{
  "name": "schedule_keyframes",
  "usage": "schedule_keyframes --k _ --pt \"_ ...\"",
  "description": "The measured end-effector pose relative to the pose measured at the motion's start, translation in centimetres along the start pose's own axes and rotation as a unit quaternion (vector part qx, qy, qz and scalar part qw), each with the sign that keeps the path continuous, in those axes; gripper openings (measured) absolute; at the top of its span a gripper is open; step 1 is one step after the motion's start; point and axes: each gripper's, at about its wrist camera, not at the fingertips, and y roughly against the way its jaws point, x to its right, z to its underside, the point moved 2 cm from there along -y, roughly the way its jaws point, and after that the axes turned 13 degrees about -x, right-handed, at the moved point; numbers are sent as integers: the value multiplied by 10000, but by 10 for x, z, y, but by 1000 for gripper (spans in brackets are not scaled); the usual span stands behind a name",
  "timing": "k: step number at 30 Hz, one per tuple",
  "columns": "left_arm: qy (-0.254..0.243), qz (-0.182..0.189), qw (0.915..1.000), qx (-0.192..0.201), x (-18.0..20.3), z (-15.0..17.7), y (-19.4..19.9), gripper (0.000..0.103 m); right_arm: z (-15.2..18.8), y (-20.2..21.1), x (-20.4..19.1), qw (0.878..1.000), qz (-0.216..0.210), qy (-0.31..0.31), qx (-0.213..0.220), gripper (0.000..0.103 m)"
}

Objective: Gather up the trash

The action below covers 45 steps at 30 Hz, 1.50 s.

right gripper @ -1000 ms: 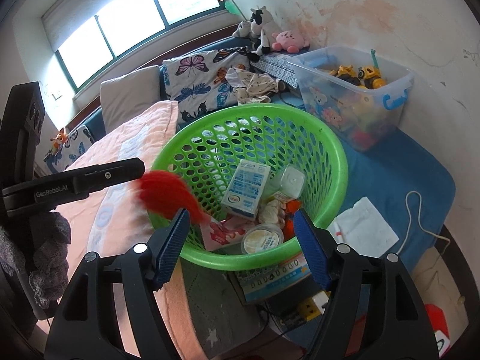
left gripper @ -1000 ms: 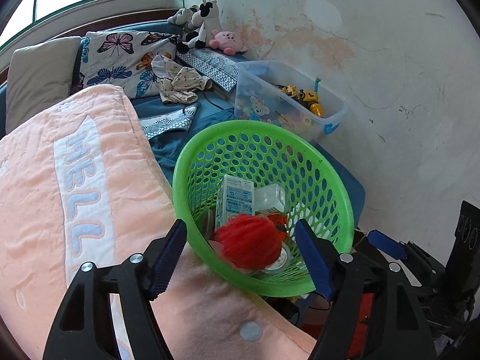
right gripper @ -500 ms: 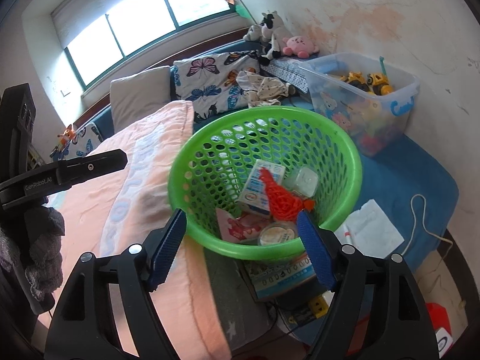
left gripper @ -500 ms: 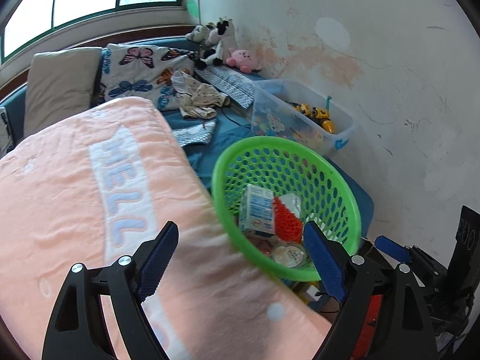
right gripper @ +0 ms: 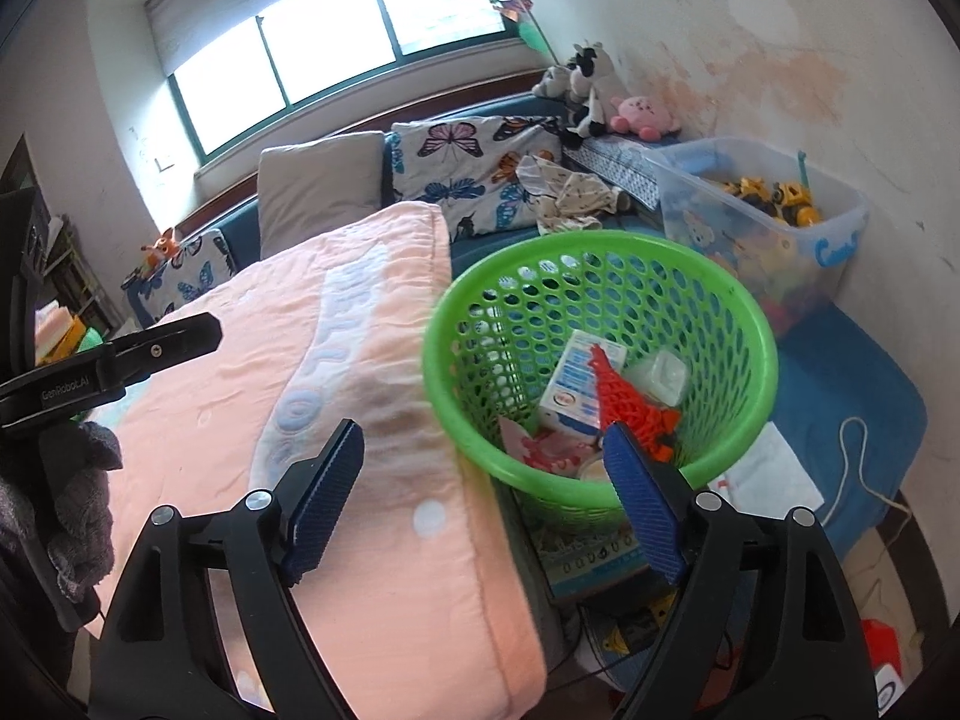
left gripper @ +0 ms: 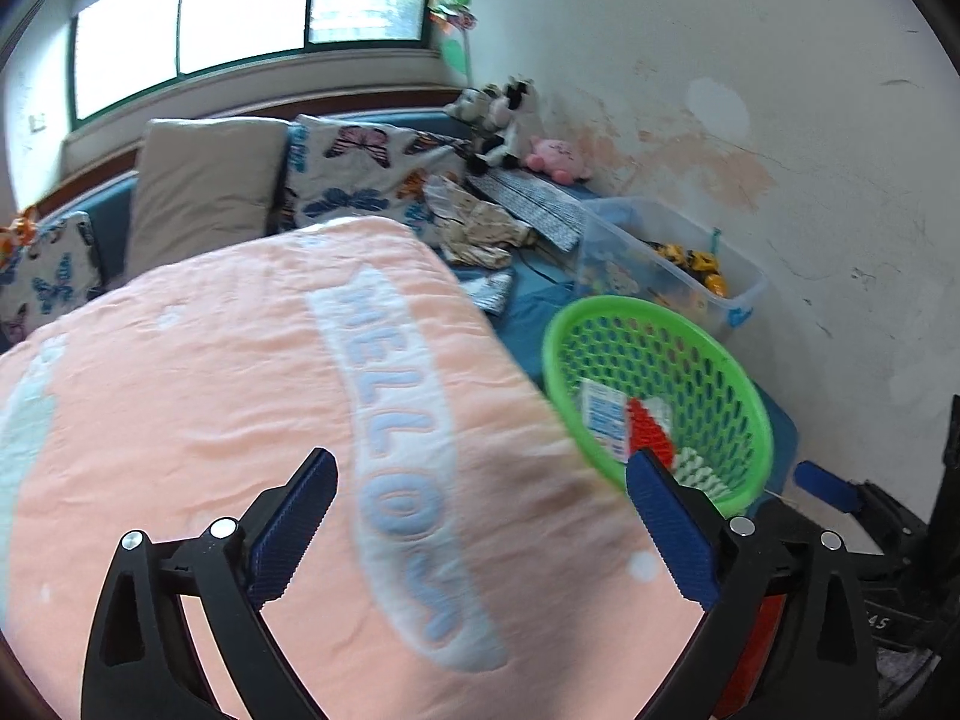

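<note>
A bed under a wide window fills the room, spread with a peach quilted blanket [right gripper: 252,372] lettered in pale blue. At its edge stands a round green perforated plastic basket [right gripper: 600,354], holding a red mesh net [right gripper: 624,408], a white-and-blue milk carton [right gripper: 576,384], a small clear plastic cup [right gripper: 660,375] and a pink wrapper [right gripper: 540,447]. The right gripper [right gripper: 480,501] hangs before the basket, its jaws opening with nothing between them. The left gripper [left gripper: 480,525] hovers over the blanket, jaws likewise widening and empty. Beyond sits a clear plastic toy bin [right gripper: 774,228].
</note>
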Motion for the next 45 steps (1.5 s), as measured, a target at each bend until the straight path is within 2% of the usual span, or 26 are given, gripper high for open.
schedule_keyframes --k 11,14,25,35,45 --pt "399 -478 9979 157 -45 44 35 96 16 6 -44 9992 -60 386 105 93" --pt "444 -712 9963 169 -54 54 41 96 20 9 -54 9988 -39 467 156 94" --pt "819 -1021 9906 388 -89 96 75 96 30 15 -90 9960 -120 862 197 97" --pt "1026 -1407 9829 592 -107 121 95 96 38 11 -114 9942 -231 1039 121 98" --pt "1163 -1517 9793 662 -114 133 104 96 42 10 -125 9931 -272 1141 78 98"
